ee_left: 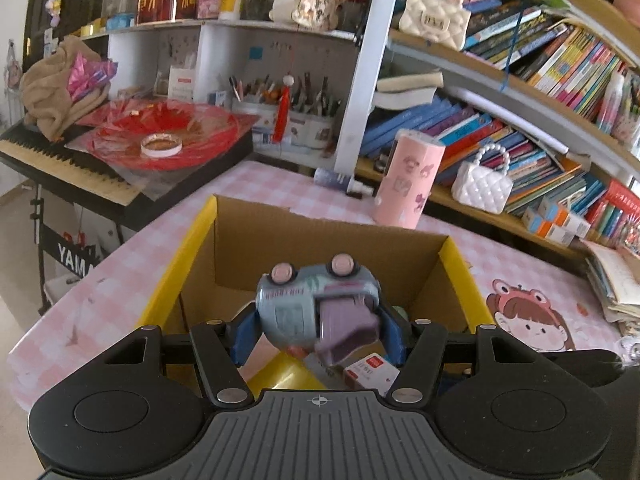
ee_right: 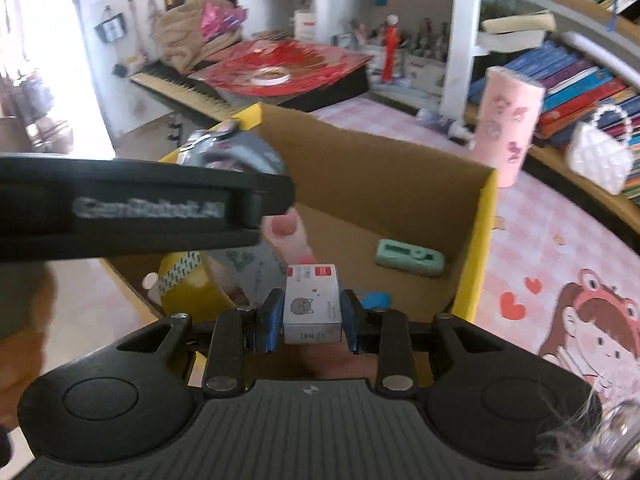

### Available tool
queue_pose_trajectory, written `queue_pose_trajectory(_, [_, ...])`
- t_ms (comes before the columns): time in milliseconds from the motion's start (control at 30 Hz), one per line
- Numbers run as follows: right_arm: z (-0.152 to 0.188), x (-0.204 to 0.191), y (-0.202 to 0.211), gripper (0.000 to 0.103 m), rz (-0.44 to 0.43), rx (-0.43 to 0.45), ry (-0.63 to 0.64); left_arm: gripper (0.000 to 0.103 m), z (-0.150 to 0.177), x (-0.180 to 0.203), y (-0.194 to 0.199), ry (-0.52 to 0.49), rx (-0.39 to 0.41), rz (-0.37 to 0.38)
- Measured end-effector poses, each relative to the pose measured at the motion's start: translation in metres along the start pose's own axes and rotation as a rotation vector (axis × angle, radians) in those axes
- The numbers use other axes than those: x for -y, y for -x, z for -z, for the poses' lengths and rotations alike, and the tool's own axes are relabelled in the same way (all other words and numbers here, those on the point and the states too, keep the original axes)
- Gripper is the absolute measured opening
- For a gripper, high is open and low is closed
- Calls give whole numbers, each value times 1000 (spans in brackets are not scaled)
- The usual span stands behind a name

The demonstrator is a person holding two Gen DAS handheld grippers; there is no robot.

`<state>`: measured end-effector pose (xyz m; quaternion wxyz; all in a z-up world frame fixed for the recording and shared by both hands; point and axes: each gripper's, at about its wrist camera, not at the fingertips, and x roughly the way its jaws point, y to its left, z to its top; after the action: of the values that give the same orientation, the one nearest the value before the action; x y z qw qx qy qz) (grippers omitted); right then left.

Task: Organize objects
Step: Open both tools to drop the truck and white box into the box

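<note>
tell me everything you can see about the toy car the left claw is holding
The toy car is a small blue-grey vehicle, seemingly plastic, with pale pink wheels and a mauve panel hanging open on its side. It is tipped wheels-up, pinched between the blue pads of the left claw, which touch its flanks. It hangs over the open cardboard box, above a yellow tape roll, touching neither. Tiny lettering on its body is unreadable.
</note>
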<state>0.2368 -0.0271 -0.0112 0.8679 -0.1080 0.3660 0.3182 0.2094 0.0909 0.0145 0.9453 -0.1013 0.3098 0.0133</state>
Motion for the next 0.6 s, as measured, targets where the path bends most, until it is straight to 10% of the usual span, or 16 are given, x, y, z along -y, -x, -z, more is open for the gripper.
queue_pose_trajectory(200, [3,1,2,31,-33,21,18,60,3,7,-17,-23,-41,9])
queue_pose_trajectory(333, [7,0,14,53,3,75,41,59,6,10,-24,-53,-58,5])
queue_pose_trajectory(600, [13,13,28,51,91,124,-2,59,11,10,-40,-84,-105,-28])
